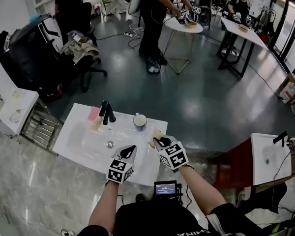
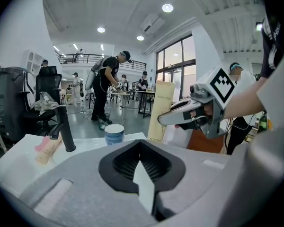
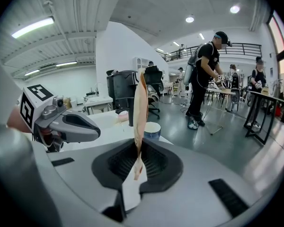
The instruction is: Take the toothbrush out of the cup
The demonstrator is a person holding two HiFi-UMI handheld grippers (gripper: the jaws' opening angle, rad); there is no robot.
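Currently your forearms reach forward side by side over the white surface [image 1: 78, 134], both claws tilted slightly down. The right claw [image 1: 160, 140] is clamped on the tan toothbrush carton [image 1: 156, 133], held upright outside the cup [image 1: 140, 122], which stands just ahead between the claws, and the left claw [image 1: 129, 150] is closed on nothing. The left gripper view alone shows the carton's broad printed face, the right gripper view sees it edge-on, and only the head view looks into the cup's dark mouth.

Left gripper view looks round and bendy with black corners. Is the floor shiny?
Left gripper view: the wide-angle lens bows straight lines and leaves black corners; the round ceiling lamps glare white. Right gripper view: the same bulge, and the glossy grey floor mirrors light. Head view: the floor shines too, with no black corners.
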